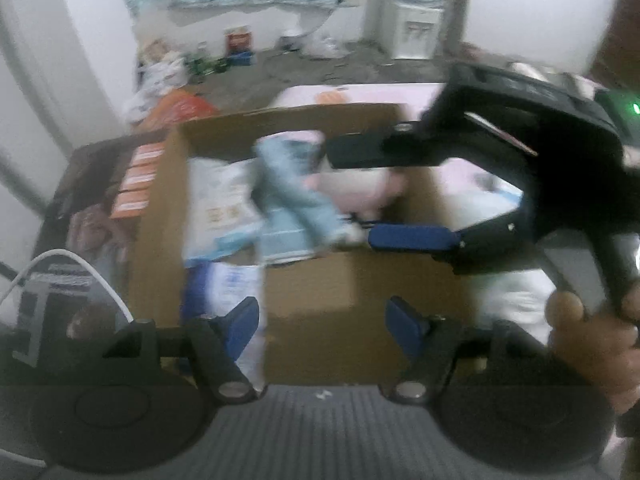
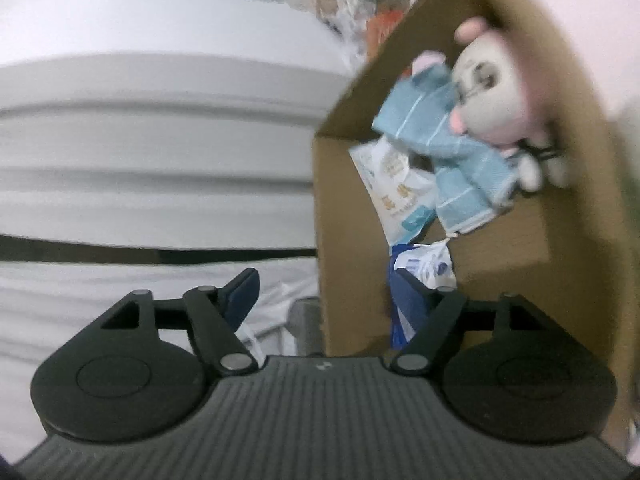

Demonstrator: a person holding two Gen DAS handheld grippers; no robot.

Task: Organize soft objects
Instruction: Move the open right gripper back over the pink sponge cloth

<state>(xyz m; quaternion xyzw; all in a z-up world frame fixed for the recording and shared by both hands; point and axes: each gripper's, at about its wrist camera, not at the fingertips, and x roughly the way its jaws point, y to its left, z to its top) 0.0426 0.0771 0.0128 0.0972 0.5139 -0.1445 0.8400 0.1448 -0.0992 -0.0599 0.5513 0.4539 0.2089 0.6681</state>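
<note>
A brown cardboard box (image 1: 320, 280) holds a pink and white plush toy (image 1: 360, 188), a light blue striped cloth (image 1: 296, 196) and white tissue packs (image 1: 220, 204). The same box (image 2: 580, 208) shows in the right wrist view with the plush toy (image 2: 492, 92), the cloth (image 2: 452, 152) and the packs (image 2: 396, 188) inside. My left gripper (image 1: 322, 320) is open and empty at the box's near wall. My right gripper (image 1: 348, 194) reaches in from the right, open, its fingers either side of the plush. In its own view the right gripper (image 2: 324, 292) is open, straddling the box wall.
A dark printed surface (image 1: 92, 216) with orange labels lies left of the box. A pink mat (image 1: 360, 94) lies behind it. Bags and clutter (image 1: 168, 76) sit on the floor by the far wall, near a water dispenser (image 1: 412, 28). White bedding (image 2: 152, 184) fills the right wrist view's left.
</note>
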